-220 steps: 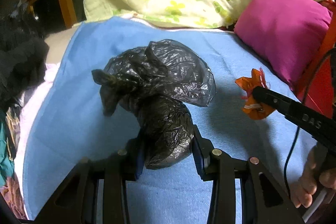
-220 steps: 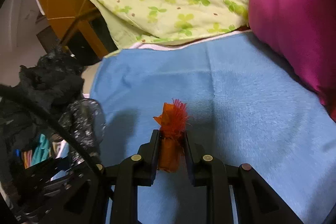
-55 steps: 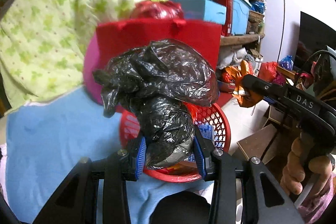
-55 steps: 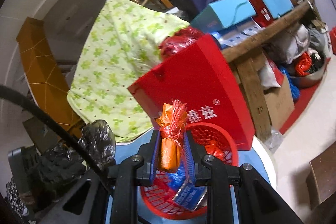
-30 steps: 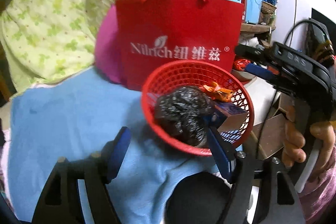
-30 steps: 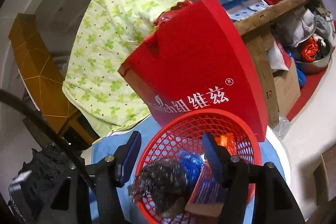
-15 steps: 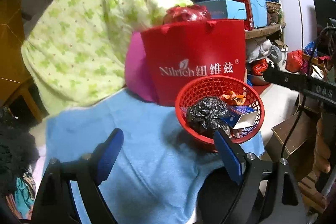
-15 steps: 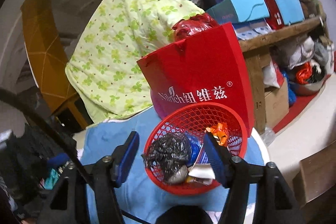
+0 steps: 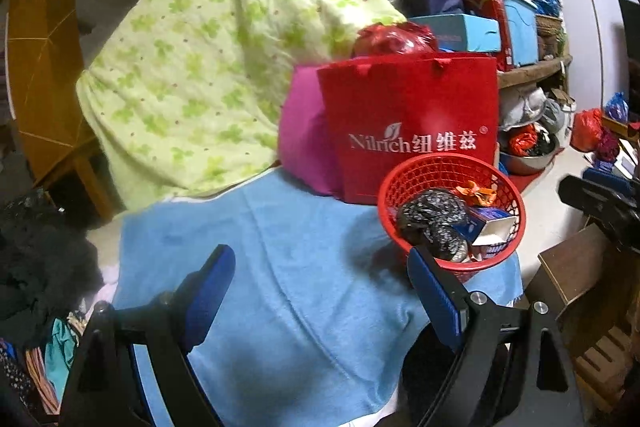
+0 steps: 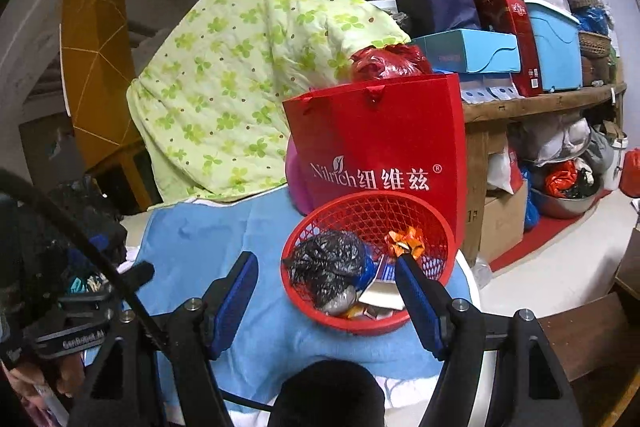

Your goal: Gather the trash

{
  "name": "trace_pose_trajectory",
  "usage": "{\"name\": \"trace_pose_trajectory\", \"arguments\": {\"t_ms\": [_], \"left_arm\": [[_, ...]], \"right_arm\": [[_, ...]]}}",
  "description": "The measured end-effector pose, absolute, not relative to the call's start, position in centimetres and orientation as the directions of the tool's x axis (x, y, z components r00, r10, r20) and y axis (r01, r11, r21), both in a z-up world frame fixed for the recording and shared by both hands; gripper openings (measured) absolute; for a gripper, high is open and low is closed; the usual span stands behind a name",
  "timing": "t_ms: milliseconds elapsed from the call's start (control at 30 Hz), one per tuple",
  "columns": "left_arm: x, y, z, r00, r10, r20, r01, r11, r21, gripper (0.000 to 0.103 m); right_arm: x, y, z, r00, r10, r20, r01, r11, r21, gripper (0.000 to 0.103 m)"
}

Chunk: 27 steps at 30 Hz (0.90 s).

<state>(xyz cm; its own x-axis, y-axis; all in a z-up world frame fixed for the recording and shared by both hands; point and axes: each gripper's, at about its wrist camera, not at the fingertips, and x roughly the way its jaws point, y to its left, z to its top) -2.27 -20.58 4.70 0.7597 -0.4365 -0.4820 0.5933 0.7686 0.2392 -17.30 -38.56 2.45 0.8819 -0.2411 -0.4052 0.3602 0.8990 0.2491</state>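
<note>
Both jaws apart, empty: left gripper [image 9: 320, 295], right gripper [image 10: 324, 303]. Black bag [image 10: 326, 267] & orange wrapper [image 10: 406, 241] sit in red basket [image 10: 344, 323] ahead. Scan blue sheet [image 9: 280, 247] for leftovers w/o nudging basket.

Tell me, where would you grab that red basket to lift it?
Probably by the rim of the red basket on its near side, coming from above: the thin upright mesh wall fits between open jaws, and the black bag and wrapper crowd the middle.
</note>
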Motion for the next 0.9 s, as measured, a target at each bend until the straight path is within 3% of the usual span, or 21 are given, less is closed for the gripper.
{"name": "trace_pose_trajectory", "arguments": {"t_ms": [567,833,900], "left_arm": [[-3.2,-16.7,6.8,0.812,-0.399,-0.426,0.523,0.821,0.229,0.088],[-4.2,-15.1,7.9,0.824,-0.401,-0.401,0.512,0.830,0.222,0.089],[-4.5,-14.8,8.1,0.826,-0.402,-0.396,0.509,0.832,0.219,0.098]], "right_arm": [[-19.5,-33.5,5.3,0.841,-0.321,-0.436,0.381,0.923,0.057,0.074],[-20.0,-31.8,5.8,0.835,-0.314,-0.452,0.369,0.929,0.035,0.074],[-20.2,-31.5,6.0,0.832,-0.318,-0.455,0.372,0.928,0.030,0.074]]}}
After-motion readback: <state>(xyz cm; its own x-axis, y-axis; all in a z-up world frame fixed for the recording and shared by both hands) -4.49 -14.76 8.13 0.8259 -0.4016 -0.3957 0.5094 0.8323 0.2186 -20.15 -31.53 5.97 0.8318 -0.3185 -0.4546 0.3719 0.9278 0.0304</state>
